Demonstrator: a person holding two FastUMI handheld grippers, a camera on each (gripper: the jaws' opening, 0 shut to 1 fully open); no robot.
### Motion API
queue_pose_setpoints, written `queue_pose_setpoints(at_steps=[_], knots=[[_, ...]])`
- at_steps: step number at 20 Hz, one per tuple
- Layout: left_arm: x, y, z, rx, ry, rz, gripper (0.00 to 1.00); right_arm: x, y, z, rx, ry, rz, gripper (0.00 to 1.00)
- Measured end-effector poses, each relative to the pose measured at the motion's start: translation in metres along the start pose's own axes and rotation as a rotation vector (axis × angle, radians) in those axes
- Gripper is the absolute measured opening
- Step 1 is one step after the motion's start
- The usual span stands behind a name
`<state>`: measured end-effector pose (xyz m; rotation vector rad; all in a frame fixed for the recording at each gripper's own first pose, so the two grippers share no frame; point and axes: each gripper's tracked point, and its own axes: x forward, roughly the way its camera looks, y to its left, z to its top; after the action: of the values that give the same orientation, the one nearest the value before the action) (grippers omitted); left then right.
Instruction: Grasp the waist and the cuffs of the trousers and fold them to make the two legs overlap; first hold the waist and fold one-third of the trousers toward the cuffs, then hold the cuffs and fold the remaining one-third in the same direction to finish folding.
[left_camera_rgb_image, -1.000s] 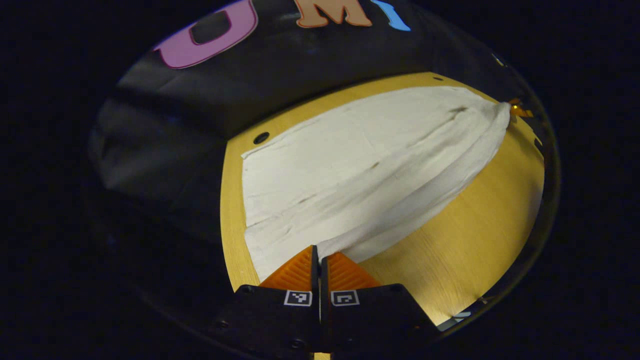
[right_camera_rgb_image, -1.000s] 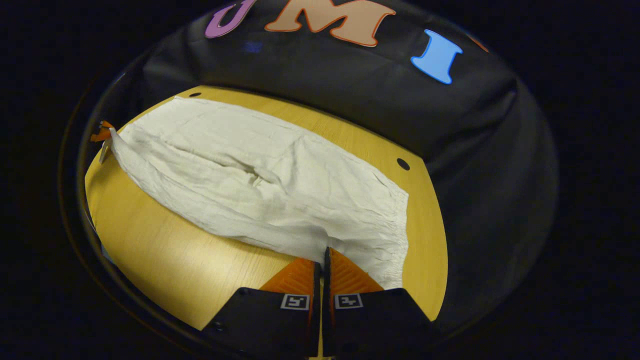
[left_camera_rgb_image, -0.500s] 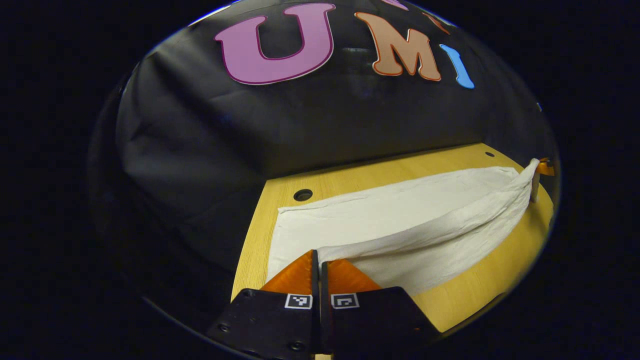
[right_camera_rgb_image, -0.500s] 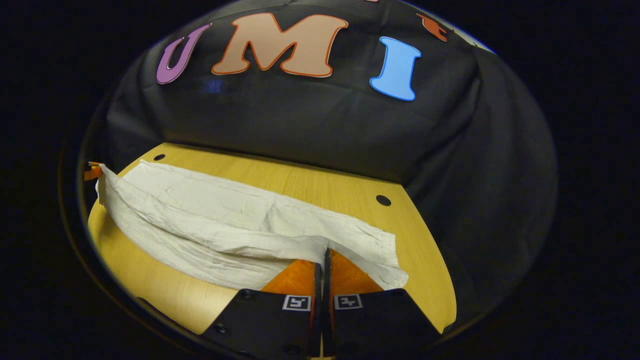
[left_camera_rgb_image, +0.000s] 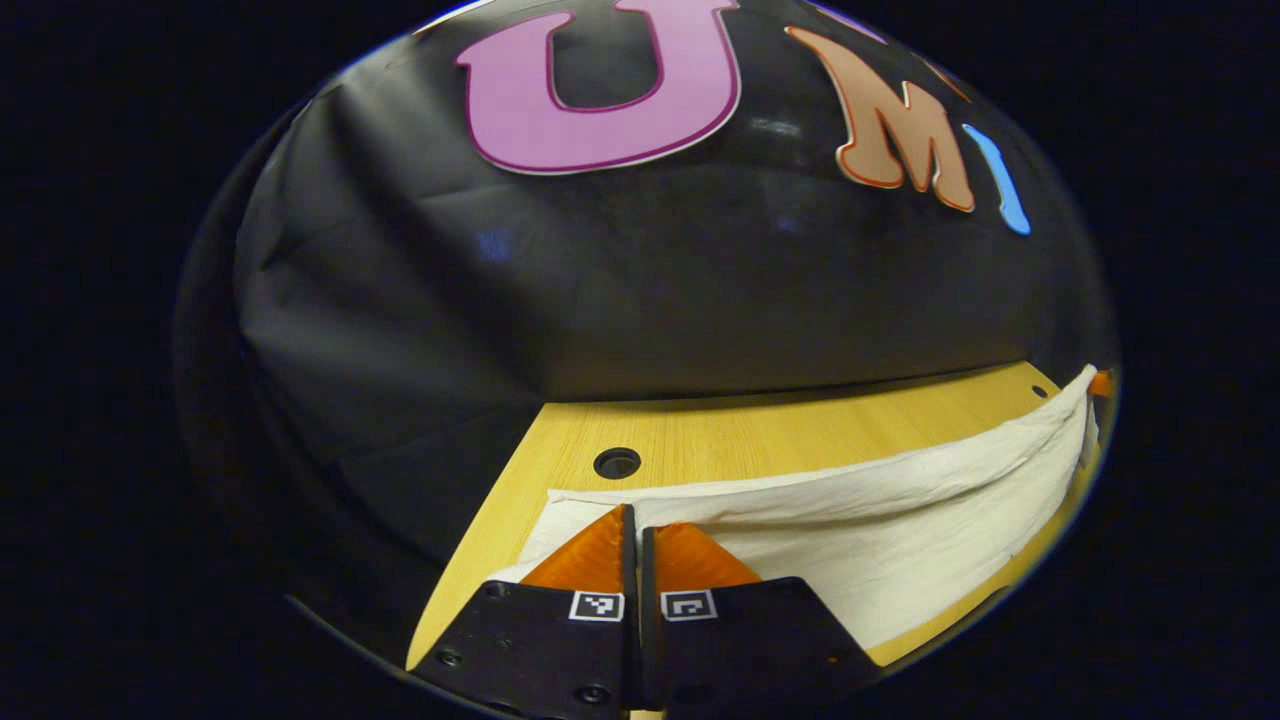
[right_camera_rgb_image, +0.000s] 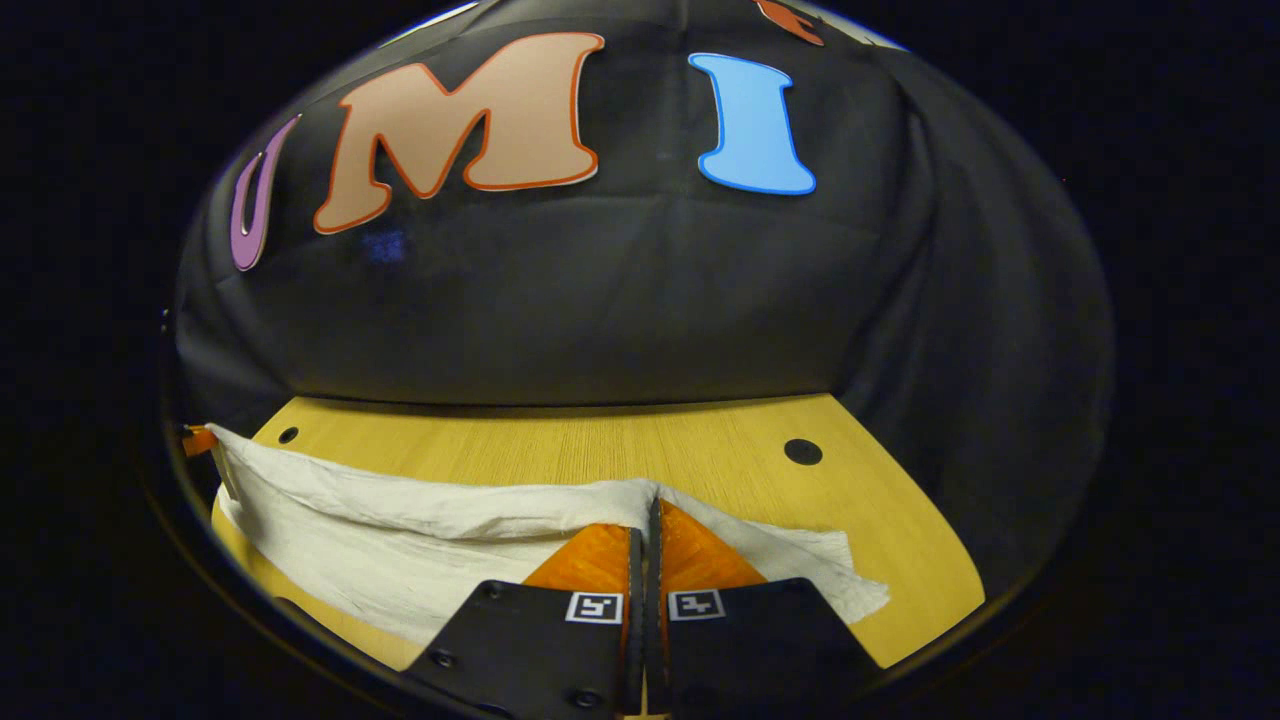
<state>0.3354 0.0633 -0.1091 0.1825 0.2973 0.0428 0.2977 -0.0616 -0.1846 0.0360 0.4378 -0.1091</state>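
Fingers of left gripper (left_camera_rgb_image: 632, 512) pressed together on the white trousers (left_camera_rgb_image: 900, 520), cloth stretching toward right edge of frame. Right gripper (right_camera_rgb_image: 648, 505) likewise pinched on trousers (right_camera_rgb_image: 400, 530), fabric trailing to lower left, lying over wooden table (right_camera_rgb_image: 620, 445) near two dark holes.

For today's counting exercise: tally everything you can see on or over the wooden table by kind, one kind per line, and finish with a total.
Trousers: 1
Grippers: 2, the left gripper and the right gripper, each pinching the cloth's lifted edge
Table: 1
Round holes in the tabletop: 2, near and
Total: 6
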Motion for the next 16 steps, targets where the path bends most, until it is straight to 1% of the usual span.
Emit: queue_pose_setpoints(at_steps=[3, 5, 7, 8, 9, 11, 12, 13, 16], knots=[[0.028, 0.002, -0.021, -0.032, 0.045, 0.016, 0.0, 0.04, 0.016, -0.019, -0.012, 0.051, 0.035, 0.03], [0.038, 0.007, -0.032, -0.027, 0.063, 0.024, 0.0, 0.061, 0.024, -0.033, -0.02, 0.09, 0.057, 0.04], [0.047, 0.003, -0.04, -0.006, 0.082, 0.034, 0.0, 0.077, 0.03, -0.048, -0.002, 0.117, 0.081, 0.1], [0.05, 0.0, -0.042, -0.001, 0.088, 0.036, 0.0, 0.081, 0.031, -0.053, 0.004, 0.131, 0.08, 0.18], [0.051, 0.0, -0.043, 0.003, 0.091, 0.043, 0.0, 0.085, 0.029, -0.056, 0.007, 0.141, 0.078, 0.14], [0.05, 0.001, -0.043, -0.003, 0.089, 0.057, 0.0, 0.082, 0.029, -0.058, -0.007, 0.15, 0.084, 0.57], [0.049, -0.001, -0.042, -0.017, 0.088, 0.047, 0.0, 0.081, 0.029, -0.054, -0.02, 0.138, 0.089, 0.78], [0.045, -0.005, -0.042, -0.043, 0.093, 0.033, 0.07, 0.079, 0.028, -0.048, -0.031, 0.119, 0.094, 0.99], [0.029, 0.002, -0.033, -0.089, 0.07, 0.076, 0.76, 0.063, 0.024, -0.025, -0.011, 0.072, 0.101, 0.99]])
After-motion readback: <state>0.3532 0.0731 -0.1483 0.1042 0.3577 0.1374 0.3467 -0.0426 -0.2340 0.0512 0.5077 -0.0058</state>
